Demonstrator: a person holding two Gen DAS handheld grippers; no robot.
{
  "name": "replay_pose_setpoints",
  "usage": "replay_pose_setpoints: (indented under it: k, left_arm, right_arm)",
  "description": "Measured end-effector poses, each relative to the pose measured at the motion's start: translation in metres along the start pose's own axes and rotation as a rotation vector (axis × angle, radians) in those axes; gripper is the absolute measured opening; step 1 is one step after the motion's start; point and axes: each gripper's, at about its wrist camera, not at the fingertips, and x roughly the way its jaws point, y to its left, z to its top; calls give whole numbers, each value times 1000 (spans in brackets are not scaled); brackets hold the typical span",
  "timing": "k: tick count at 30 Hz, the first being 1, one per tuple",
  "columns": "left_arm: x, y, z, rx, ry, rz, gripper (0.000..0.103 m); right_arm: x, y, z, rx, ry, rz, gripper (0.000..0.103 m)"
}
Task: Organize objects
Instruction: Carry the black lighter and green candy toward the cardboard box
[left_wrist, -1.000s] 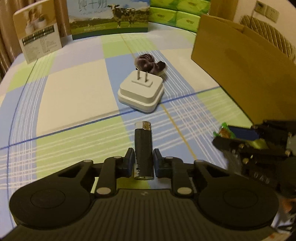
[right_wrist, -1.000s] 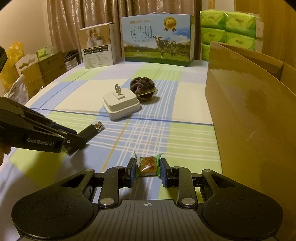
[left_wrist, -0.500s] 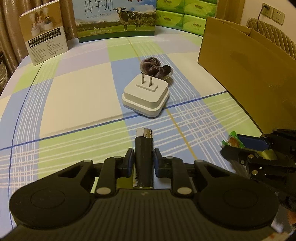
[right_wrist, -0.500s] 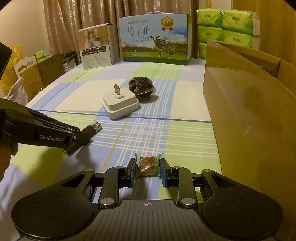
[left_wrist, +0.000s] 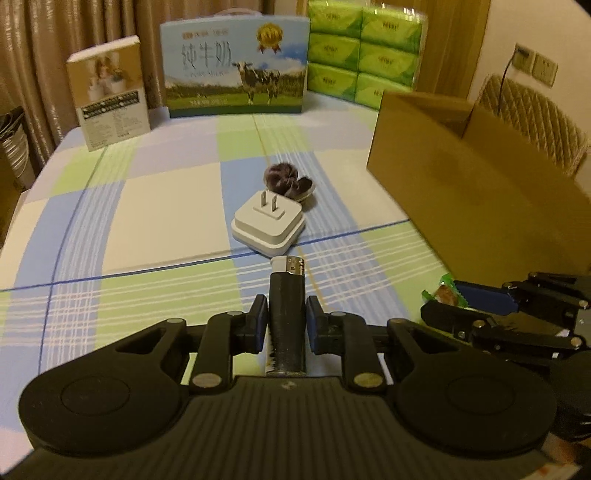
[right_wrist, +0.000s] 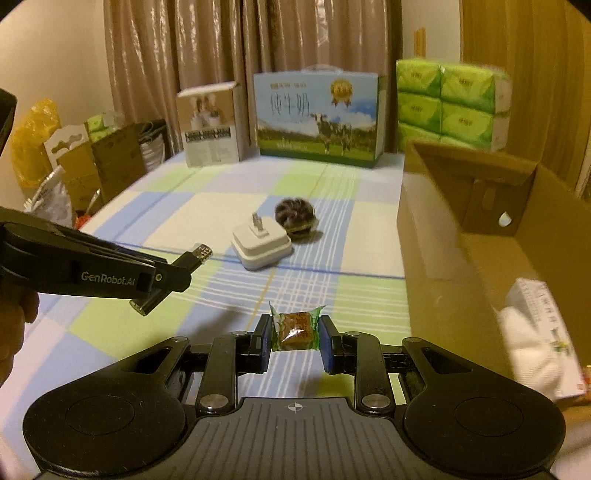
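My left gripper (left_wrist: 285, 317) is shut on a black lighter (left_wrist: 286, 314) with a metal top, held above the checked cloth. My right gripper (right_wrist: 294, 334) is shut on a small wrapped snack (right_wrist: 295, 329) in a green-edged wrapper. In the right wrist view the left gripper (right_wrist: 162, 284) reaches in from the left with the lighter (right_wrist: 192, 258). In the left wrist view the right gripper (left_wrist: 448, 304) comes in at lower right with the snack (left_wrist: 445, 294). A white plug adapter (left_wrist: 268, 224) and a dark scrunchie (left_wrist: 286, 178) lie on the cloth ahead. An open cardboard box (right_wrist: 472, 236) stands at the right.
A milk carton box (right_wrist: 319, 118), a small product box (right_wrist: 208, 123) and stacked green tissue packs (right_wrist: 452, 107) line the far edge. Inside the cardboard box lies a white packet (right_wrist: 543, 332). Bags and cartons (right_wrist: 74, 162) stand off the left edge.
Both grippers have risen with their loads, so more of the room and the box's inside show. The adapter and scrunchie have stayed in place.
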Motion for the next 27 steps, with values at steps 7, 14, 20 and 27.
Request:
replay_pose_setpoints:
  k: [7,14,20,27]
  left_arm:
    - [-65,-23,-5,-41,-48,10,17]
    - [-113,-63,-15,-81,-88,-39,17]
    - [-132,-105,-20,-61,-93,-87,17]
    - [-141,-148,-18,-18,-103,-129,17]
  right_arm:
    - [-65,-7,1,45,-47,-15,23]
    - [-118,-31,-4,96,-65,-66,23]
    - [-153,-59,-12,149,-71,-122,23]
    - [-180,-85,-19,189,-95,-163,23]
